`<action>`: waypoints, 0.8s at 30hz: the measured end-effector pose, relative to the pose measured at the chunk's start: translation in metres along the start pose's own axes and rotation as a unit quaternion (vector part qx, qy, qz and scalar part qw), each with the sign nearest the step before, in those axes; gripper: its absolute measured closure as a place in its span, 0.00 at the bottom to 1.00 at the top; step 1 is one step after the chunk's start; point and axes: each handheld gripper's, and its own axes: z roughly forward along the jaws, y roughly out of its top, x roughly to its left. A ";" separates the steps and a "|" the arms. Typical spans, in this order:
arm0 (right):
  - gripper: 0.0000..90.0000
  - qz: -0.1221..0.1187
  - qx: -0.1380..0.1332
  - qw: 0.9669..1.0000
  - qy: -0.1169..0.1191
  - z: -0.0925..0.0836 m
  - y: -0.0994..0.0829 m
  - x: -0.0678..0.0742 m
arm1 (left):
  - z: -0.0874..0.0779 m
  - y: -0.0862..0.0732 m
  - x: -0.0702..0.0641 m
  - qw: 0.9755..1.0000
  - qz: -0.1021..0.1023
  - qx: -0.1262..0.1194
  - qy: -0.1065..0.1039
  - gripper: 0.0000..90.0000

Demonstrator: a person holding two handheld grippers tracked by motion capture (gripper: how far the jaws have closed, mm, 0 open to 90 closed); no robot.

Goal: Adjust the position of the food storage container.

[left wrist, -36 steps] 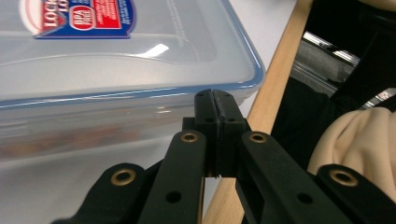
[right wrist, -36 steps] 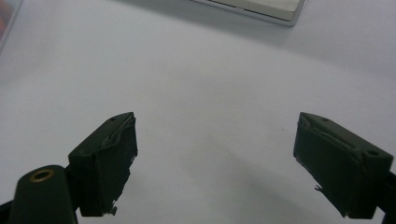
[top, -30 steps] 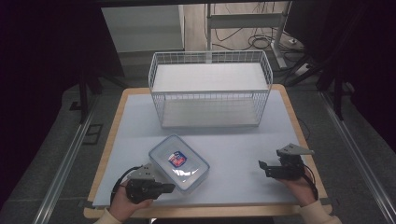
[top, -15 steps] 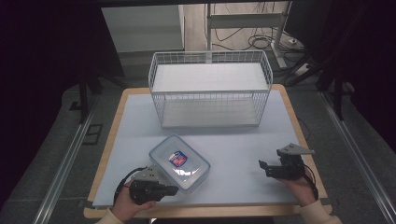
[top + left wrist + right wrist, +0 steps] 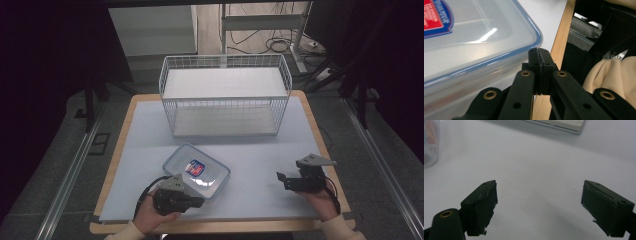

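Since a second ago, the left gripper (image 5: 197, 201) has slid back toward the table's near edge, off the clear plastic container (image 5: 196, 170); its jaws are clenched together on nothing, just beside the container's blue-rimmed corner. The right gripper (image 5: 281, 180) has kept its place, jaws spread apart over bare surface. The container lies flat on the pale mat (image 5: 260, 160), near a white wire basket (image 5: 225, 97). The wooden table (image 5: 112, 165) stands in a dim room, cables on the floor behind.
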 end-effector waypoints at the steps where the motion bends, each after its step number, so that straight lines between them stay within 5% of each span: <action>1: 0.15 0.000 0.000 1.000 0.000 0.000 0.000 0.000 | 0.002 0.001 0.000 1.000 0.001 0.001 -0.002 1.00; 16: 0.15 -0.001 0.000 1.000 0.000 0.000 0.000 -0.001 | 0.030 0.032 0.002 0.999 0.020 0.017 0.021 1.00; 24: 0.15 0.000 -0.001 1.000 -0.001 -0.001 0.000 -0.002 | 0.045 0.046 0.007 0.999 0.008 0.008 0.038 1.00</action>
